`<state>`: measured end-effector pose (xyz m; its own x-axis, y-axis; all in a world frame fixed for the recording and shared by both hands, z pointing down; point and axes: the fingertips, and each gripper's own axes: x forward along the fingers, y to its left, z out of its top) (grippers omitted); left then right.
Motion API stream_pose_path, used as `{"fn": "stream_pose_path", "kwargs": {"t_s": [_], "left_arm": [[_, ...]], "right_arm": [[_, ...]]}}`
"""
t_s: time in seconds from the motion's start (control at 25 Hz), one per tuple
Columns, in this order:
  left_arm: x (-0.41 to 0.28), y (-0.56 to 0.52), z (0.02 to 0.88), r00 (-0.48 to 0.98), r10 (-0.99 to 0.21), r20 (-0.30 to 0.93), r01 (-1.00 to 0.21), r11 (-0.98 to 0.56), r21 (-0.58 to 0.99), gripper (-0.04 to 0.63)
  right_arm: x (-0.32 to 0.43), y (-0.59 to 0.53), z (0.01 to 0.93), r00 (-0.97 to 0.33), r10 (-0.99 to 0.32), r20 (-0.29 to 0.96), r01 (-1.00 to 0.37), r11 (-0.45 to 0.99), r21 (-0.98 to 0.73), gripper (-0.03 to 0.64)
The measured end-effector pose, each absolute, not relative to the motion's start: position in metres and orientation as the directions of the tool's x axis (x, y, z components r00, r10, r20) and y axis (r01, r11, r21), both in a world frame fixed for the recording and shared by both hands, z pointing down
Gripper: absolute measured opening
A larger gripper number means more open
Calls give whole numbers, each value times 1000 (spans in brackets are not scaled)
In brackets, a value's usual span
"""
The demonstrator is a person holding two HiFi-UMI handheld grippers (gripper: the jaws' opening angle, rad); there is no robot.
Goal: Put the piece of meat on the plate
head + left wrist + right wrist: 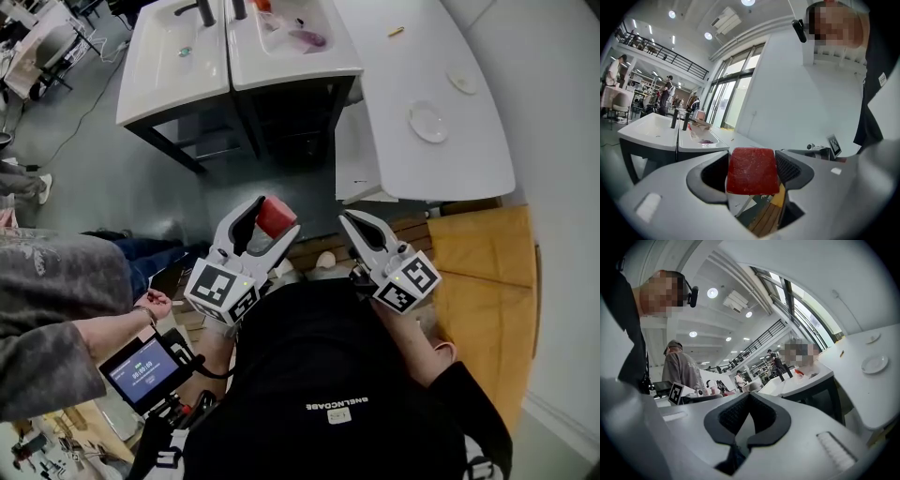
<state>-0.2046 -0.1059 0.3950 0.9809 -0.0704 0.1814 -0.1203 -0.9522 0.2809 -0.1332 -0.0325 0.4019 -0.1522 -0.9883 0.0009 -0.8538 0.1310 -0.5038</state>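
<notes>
At the left edge, a person in a grey sleeve (47, 319) is standing beside a small screen (142, 368). Further up, two white sinks (178, 56) are sitting side by side on a dark stand.

The left gripper (273, 216) is gripping the piece of meat (752, 171). The red slab is sitting between both pads, in the air above the floor and well apart from the table. The right gripper (351, 219) is pointing forward just beside it. Its jaws are pressing together and carrying nothing.

To the right, a white table (469, 169) is holding the plate (427, 122), which is lying bare near the table's front part. A second plate (462, 80) is lying farther back.
</notes>
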Motion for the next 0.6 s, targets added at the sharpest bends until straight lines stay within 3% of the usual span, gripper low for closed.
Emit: {"fn": "stream_pose_path", "kwargs": {"t_s": [0.6], "left_arm": [[-234,-138,428,978,-16,207,-80,-949,305,331]], "right_arm": [[-157,-59,434,-69,-997,17,-838,49,-543,5]]}}
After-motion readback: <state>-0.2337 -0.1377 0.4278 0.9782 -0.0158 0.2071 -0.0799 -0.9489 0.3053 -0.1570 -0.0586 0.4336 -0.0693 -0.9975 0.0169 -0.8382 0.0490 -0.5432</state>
